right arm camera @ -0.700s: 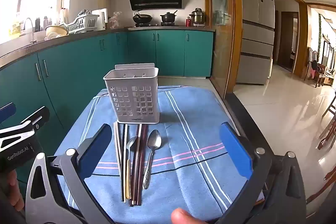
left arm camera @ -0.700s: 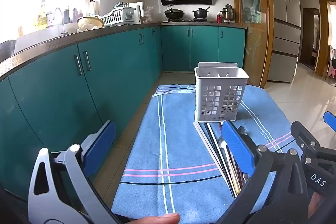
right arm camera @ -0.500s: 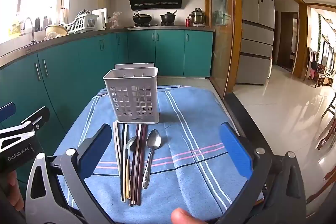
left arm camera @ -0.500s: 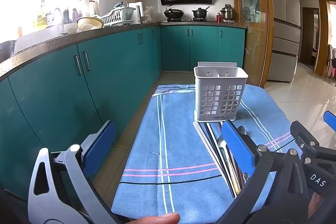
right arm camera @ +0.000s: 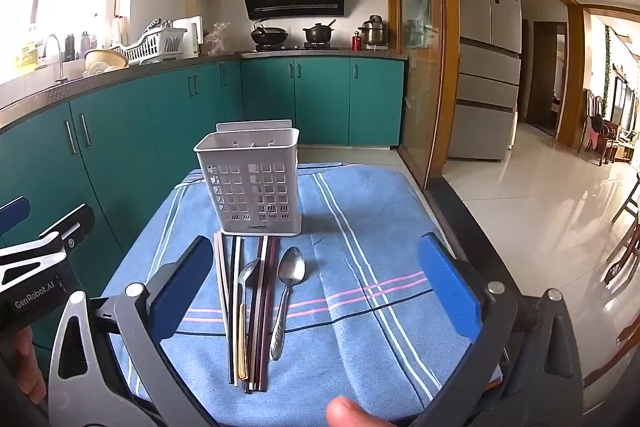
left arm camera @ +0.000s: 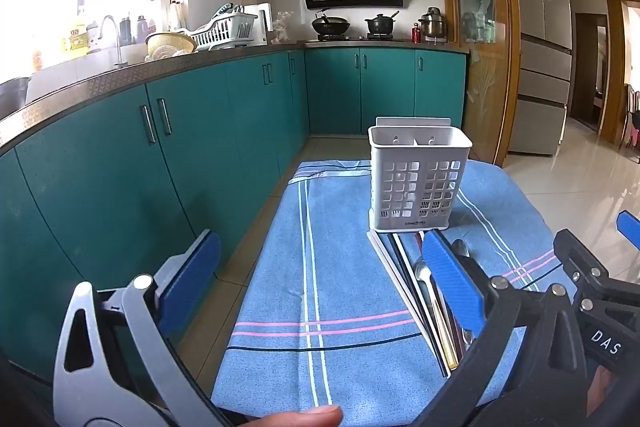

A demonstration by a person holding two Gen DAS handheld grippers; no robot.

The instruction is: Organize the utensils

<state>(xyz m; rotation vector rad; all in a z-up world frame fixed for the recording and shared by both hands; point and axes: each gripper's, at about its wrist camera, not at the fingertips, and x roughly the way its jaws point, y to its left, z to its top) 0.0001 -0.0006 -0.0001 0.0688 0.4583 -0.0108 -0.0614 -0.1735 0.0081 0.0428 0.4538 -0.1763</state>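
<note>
A white perforated plastic utensil holder (right arm camera: 250,183) stands upright, empty, at the far middle of the cloth. Just near of it lie parallel white, black and dark brown chopsticks (right arm camera: 232,291), a small yellow-handled spoon (right arm camera: 243,303), and rightmost a steel spoon (right arm camera: 286,291).

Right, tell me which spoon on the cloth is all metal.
The larger spoon, rightmost in the row beside the dark chopsticks. The smaller spoon has a cream handle.
</note>
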